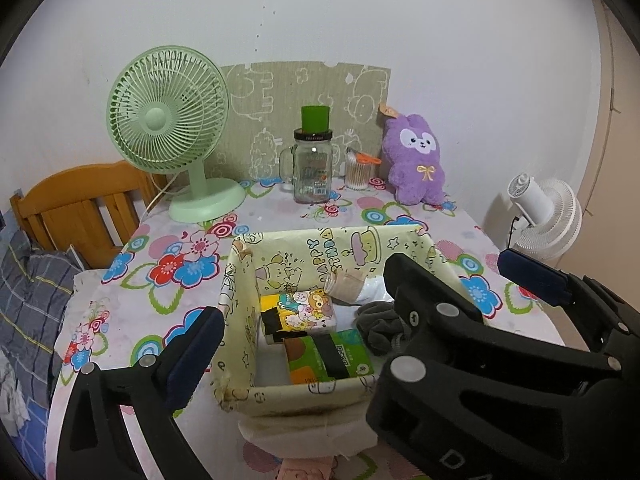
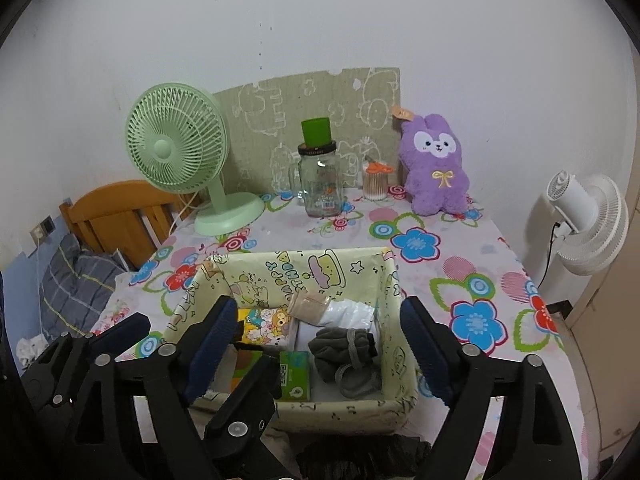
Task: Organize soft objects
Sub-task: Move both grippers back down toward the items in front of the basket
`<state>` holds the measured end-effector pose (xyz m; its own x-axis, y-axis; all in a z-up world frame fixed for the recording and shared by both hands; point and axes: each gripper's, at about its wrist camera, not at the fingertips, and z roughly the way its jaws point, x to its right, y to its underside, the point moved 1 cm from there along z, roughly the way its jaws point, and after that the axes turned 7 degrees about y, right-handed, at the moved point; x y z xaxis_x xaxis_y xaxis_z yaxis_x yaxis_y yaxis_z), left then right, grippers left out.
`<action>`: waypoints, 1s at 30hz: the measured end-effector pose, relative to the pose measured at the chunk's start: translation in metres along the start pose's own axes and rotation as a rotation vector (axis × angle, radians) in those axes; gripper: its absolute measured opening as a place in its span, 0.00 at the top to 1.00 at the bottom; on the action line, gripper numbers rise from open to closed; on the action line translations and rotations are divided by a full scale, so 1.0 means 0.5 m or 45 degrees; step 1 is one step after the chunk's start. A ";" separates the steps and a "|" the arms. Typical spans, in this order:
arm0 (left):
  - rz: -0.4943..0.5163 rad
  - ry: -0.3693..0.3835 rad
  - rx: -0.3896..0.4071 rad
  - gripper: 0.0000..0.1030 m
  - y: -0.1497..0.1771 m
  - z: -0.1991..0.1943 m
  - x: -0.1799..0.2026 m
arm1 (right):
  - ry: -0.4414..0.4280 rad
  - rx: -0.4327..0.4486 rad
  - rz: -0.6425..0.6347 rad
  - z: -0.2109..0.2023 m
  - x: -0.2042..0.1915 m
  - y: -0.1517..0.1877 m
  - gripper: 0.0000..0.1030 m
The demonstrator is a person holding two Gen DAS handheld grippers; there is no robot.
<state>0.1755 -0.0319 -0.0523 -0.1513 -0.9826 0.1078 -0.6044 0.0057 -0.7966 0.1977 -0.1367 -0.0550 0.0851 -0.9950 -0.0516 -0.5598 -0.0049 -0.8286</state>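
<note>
A cream cartoon-print box (image 1: 288,248) (image 2: 390,308) sits on the flowered table. Inside it lie a grey cloth pouch (image 2: 344,350) (image 1: 380,326), a cartoon tissue pack (image 1: 298,308) (image 2: 266,326), a green tissue pack (image 1: 332,360) (image 2: 294,376) and a rolled beige item on white plastic (image 2: 310,306). A purple plush bunny (image 1: 416,160) (image 2: 436,168) leans on the back wall. My left gripper (image 1: 308,320) is open over the box. My right gripper (image 2: 320,344) is open, straddling the box above the grey pouch.
A green desk fan (image 1: 168,136) (image 2: 180,152), a glass mug jar with a green cup on it (image 1: 312,168) (image 2: 320,176) and a cotton-swab jar (image 1: 358,172) (image 2: 376,184) stand at the back. A white fan (image 2: 584,220) is right, a wooden bed (image 1: 80,208) left.
</note>
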 end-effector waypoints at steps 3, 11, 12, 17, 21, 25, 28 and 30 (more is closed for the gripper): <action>0.002 -0.001 0.011 0.01 0.001 -0.013 0.006 | 0.003 0.009 -0.002 -0.017 0.002 0.002 0.14; 0.016 -0.007 0.043 0.01 0.010 -0.047 0.023 | 0.011 0.038 0.005 -0.058 0.007 0.010 0.12; 0.017 -0.005 0.045 0.01 0.011 -0.051 0.025 | 0.013 0.039 0.004 -0.062 0.008 0.011 0.11; 0.024 -0.005 0.060 0.01 0.023 -0.070 0.034 | 0.016 0.052 0.004 -0.085 0.014 0.021 0.10; 0.029 -0.007 0.068 0.01 0.032 -0.083 0.041 | 0.014 0.057 0.005 -0.102 0.017 0.031 0.10; 0.041 -0.008 0.077 0.01 0.045 -0.096 0.050 | 0.004 0.064 0.010 -0.118 0.022 0.043 0.06; 0.045 -0.003 0.084 0.01 0.054 -0.106 0.054 | 0.002 0.077 0.012 -0.131 0.023 0.053 0.03; 0.042 0.000 0.087 0.01 0.062 -0.112 0.055 | 0.004 0.078 0.011 -0.138 0.023 0.060 0.03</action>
<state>0.1087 -0.0485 -0.0404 -0.1701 -0.9821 0.0805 -0.5446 0.0256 -0.8383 0.1249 -0.1553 -0.0418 0.0781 -0.9953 -0.0572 -0.5092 0.0095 -0.8606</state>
